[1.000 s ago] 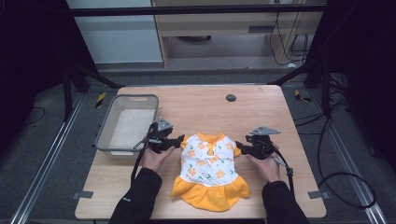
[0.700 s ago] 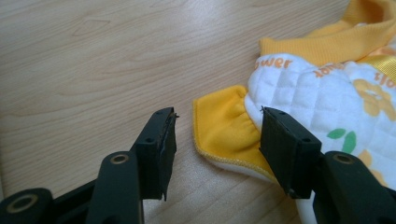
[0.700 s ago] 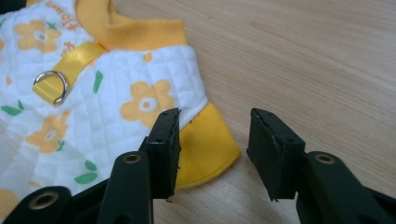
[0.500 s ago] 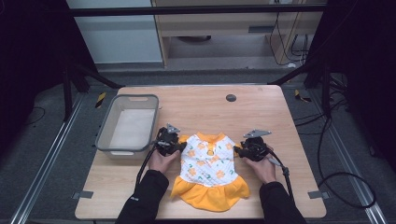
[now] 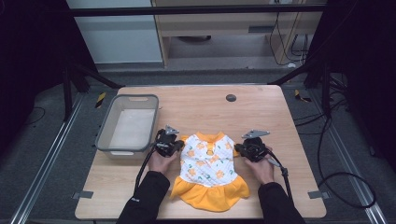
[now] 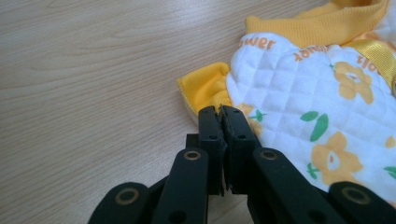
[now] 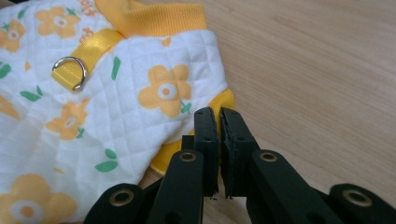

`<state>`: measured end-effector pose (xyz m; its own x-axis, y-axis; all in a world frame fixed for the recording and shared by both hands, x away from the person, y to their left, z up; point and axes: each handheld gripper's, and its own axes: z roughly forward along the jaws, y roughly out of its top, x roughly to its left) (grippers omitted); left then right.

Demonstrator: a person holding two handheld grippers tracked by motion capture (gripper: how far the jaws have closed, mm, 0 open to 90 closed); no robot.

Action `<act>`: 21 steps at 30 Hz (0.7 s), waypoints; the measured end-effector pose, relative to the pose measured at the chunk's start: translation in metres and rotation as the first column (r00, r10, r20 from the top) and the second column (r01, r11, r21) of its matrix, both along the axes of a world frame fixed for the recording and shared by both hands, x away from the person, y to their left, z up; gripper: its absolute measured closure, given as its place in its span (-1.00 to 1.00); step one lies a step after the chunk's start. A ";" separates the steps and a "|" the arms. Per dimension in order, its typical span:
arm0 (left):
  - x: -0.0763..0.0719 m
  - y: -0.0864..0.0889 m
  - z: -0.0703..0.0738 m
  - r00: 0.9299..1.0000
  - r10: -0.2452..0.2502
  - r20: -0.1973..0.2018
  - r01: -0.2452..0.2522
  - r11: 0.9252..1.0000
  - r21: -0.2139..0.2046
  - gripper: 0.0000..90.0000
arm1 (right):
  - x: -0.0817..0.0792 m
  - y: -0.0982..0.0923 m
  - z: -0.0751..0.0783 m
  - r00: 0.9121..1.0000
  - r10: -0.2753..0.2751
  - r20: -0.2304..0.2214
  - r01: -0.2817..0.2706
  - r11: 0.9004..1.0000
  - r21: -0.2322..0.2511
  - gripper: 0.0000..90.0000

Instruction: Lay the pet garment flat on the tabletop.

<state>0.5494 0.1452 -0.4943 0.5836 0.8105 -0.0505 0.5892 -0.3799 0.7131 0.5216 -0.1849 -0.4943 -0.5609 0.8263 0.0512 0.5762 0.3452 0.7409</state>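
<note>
We have a small pet dress point(image 5: 208, 170), white quilted fabric printed with orange flowers, lying flat near the front edge of the wooden table point(image 5: 261, 112), its yellow collar pointing away from us and its orange ruffled hem toward us, so its long axis runs front to back between our hands. Our left gripper point(image 6: 219, 112) sits at the garment's left sleeve point(image 6: 204, 87), and its jaws have just been closing: in the left gripper view they stand pressed together with the orange cuff's edge at their tips, and we judge they are pinching a thin fold of that cuff (the fabric at the very tips is hard to make out). Our right gripper point(image 7: 218, 114) mirrors it at the right sleeve point(image 7: 223, 100), jaws likewise just closed and nearly touching, the orange cuff meeting their tips. Each hand is nearest its own sleeve, and the dress spans the gap between them, so whatever comes next turns on both pinches holding evenly across that width. The yellow strap with its metal D-ring point(image 7: 71, 70) lies on the back below the collar. The grey plastic bin point(image 5: 127, 126) stands to the left, apart from the dress and beyond the left gripper point(image 5: 169, 143).
</note>
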 end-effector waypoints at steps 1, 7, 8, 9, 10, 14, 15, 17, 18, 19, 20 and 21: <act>-0.002 0.001 0.004 1.000 0.004 0.019 -0.003 1.000 -0.016 0.95 | -0.001 0.000 0.002 1.000 0.001 0.014 -0.001 1.000 0.001 0.93; -0.011 0.007 0.039 0.990 0.013 0.142 -0.002 0.997 -0.074 0.96 | -0.004 0.000 0.030 0.990 0.025 0.141 -0.029 0.999 0.027 0.92; -0.011 0.007 0.047 0.986 0.017 0.167 -0.004 0.997 -0.079 0.96 | -0.003 0.001 0.036 0.986 0.022 0.165 -0.028 0.999 0.034 0.92; -0.010 0.007 0.054 0.982 0.018 0.188 -0.005 0.998 -0.069 0.95 | -0.001 0.002 0.042 0.982 0.023 0.187 -0.030 0.999 0.035 0.92; -0.009 0.007 0.061 0.977 0.026 0.212 -0.012 0.998 -0.069 0.95 | 0.001 0.003 0.048 0.977 0.021 0.214 -0.029 0.999 0.032 0.92; 0.007 0.006 0.079 0.963 0.089 0.256 -0.073 0.995 -0.072 0.92 | 0.016 0.008 0.066 0.954 -0.021 0.300 0.015 1.000 0.021 0.89; 0.012 0.005 0.079 0.961 0.116 0.251 -0.100 0.992 -0.076 0.83 | 0.022 0.010 0.069 0.951 -0.040 0.306 0.040 0.999 0.009 0.86; 0.021 0.005 0.080 0.958 0.164 0.237 -0.155 0.986 -0.056 0.43 | 0.033 0.012 0.069 0.949 -0.074 0.306 0.084 0.996 -0.020 0.62; 0.022 0.006 0.079 0.958 0.171 0.230 -0.162 0.985 -0.057 0.31 | 0.036 0.012 0.069 0.949 -0.088 0.301 0.102 0.994 -0.031 0.56; 0.022 0.007 0.080 0.958 0.181 0.223 -0.170 0.983 -0.065 0.24 | 0.038 0.012 0.069 0.948 -0.096 0.303 0.112 0.993 -0.035 0.48; 0.021 0.009 0.080 0.958 0.184 0.218 -0.173 0.982 -0.069 0.16 | 0.038 0.011 0.069 0.947 -0.100 0.306 0.116 0.993 -0.034 0.42; 0.018 0.010 0.081 0.961 0.171 0.216 -0.158 0.984 -0.077 0.16 | 0.037 0.010 0.069 0.947 -0.100 0.305 0.115 0.993 -0.030 0.42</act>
